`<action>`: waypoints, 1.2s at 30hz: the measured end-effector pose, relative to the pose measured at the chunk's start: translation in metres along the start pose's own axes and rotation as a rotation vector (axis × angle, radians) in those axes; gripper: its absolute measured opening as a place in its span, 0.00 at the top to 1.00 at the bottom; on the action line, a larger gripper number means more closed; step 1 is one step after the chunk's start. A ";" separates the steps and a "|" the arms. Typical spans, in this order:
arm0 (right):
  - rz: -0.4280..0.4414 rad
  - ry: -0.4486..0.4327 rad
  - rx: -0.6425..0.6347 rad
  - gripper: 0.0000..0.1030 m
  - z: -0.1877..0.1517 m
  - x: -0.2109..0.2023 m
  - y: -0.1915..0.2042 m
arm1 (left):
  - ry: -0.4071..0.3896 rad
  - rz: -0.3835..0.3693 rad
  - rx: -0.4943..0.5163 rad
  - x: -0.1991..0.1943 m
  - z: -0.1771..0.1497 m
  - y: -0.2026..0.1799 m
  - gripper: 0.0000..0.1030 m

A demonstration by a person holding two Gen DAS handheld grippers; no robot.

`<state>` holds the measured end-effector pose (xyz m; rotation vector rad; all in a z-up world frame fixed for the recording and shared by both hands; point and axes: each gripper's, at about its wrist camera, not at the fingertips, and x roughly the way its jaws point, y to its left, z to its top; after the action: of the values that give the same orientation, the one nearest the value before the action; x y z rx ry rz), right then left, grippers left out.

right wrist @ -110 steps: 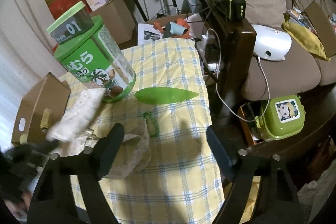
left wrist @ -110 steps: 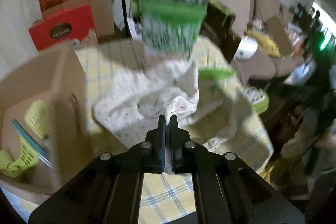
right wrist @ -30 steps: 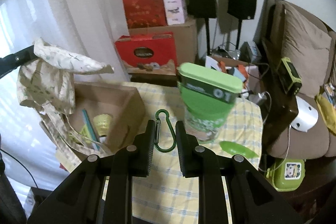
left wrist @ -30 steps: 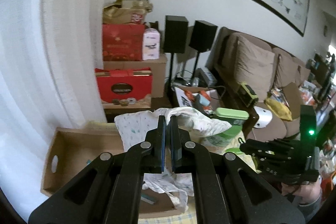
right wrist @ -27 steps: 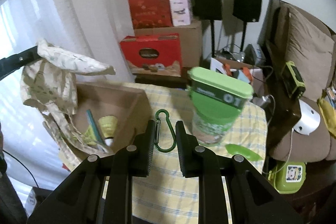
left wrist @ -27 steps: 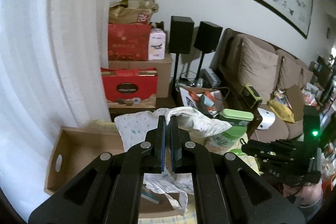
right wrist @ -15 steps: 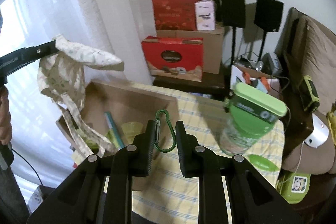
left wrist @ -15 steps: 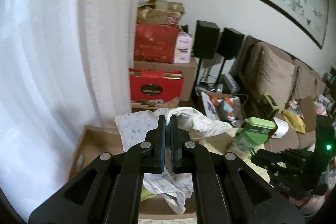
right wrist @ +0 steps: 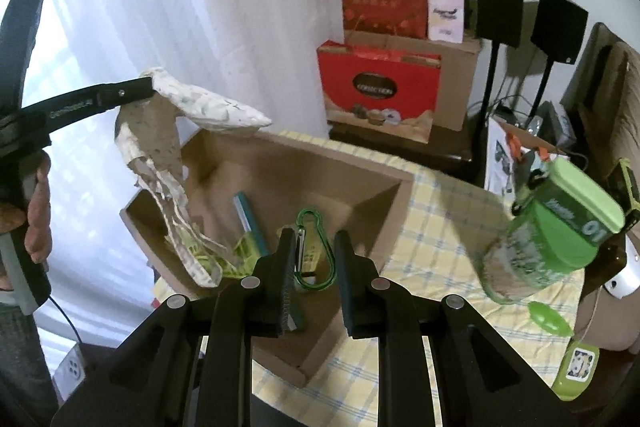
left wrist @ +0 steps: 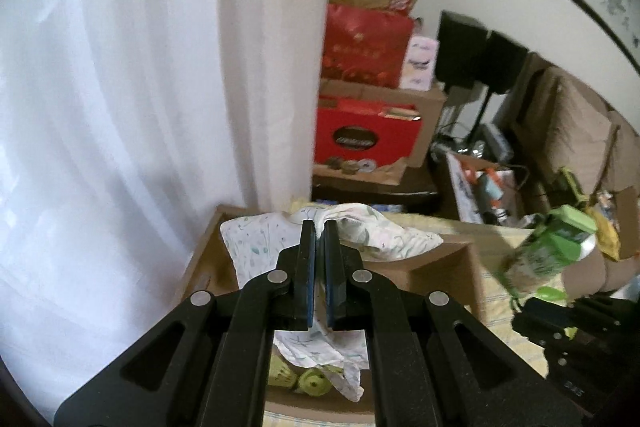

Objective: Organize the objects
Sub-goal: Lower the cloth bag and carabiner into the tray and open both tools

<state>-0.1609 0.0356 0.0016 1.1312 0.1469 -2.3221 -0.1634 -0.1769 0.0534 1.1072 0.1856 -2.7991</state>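
Observation:
My left gripper (left wrist: 316, 227) is shut on a white patterned cloth (left wrist: 360, 227) and holds it above the open cardboard box (left wrist: 448, 267); the cloth hangs down into the box. The right wrist view shows that cloth (right wrist: 168, 147) draping from the left gripper (right wrist: 148, 87) over the box (right wrist: 320, 163). My right gripper (right wrist: 314, 247) is shut on a green carabiner (right wrist: 316, 251) and holds it above the box's near side. The box holds a teal strip and yellow-green items.
A green-lidded jar (right wrist: 552, 239) stands on the yellow checked tablecloth (right wrist: 440, 227) right of the box, with a green leaf-shaped piece (right wrist: 548, 317) beside it. Red gift boxes (right wrist: 376, 91), speakers and a sofa stand behind. A white curtain (left wrist: 120, 107) hangs at left.
Both grippers have swung left toward the box. The carabiner now hangs over the box rather than the tablecloth. The cloth stays gripped and trails into the box.

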 end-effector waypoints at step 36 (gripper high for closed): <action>-0.076 0.032 0.092 0.66 -0.004 0.060 -0.032 | 0.112 -0.075 -0.043 0.044 -0.055 -0.016 0.02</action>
<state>-0.2046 0.0387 -0.0503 1.2282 0.0973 -2.3993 -0.1616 -0.1555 -0.0155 1.2728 0.3029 -2.7848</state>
